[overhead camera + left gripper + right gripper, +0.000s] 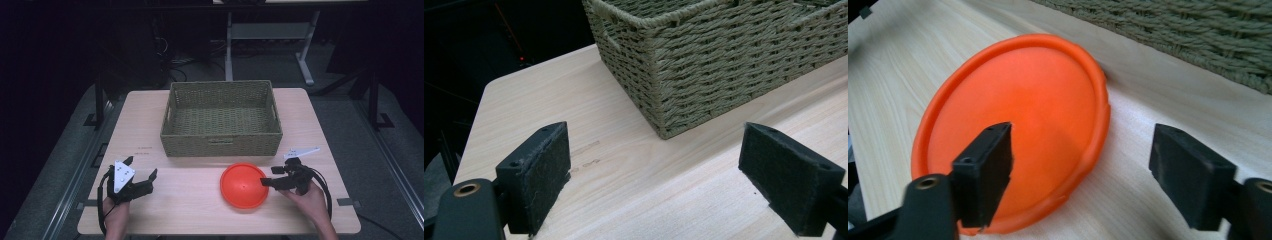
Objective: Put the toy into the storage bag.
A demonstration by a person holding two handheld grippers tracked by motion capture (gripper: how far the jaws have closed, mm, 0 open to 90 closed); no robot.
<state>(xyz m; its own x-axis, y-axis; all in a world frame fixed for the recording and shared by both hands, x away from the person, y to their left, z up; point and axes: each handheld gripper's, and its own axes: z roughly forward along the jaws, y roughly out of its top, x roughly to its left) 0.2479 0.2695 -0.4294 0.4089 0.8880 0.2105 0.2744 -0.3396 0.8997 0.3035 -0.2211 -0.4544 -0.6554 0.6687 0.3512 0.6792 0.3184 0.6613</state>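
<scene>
1. Orange plate (243,185) lies flat on the tabletop (190,210), just in front of the woven basket (221,118); basket looks empty.
2. Right tool (264,181) at the plate's rim, jaws wide apart, gripping nothing.
3. Left tool (141,172) well apart, wide open, empty.
4. Judgement: no grasp yet; any move of the plate remains.

Wooden table (200,210) — woven basket (221,145), orange plate (244,185).
</scene>
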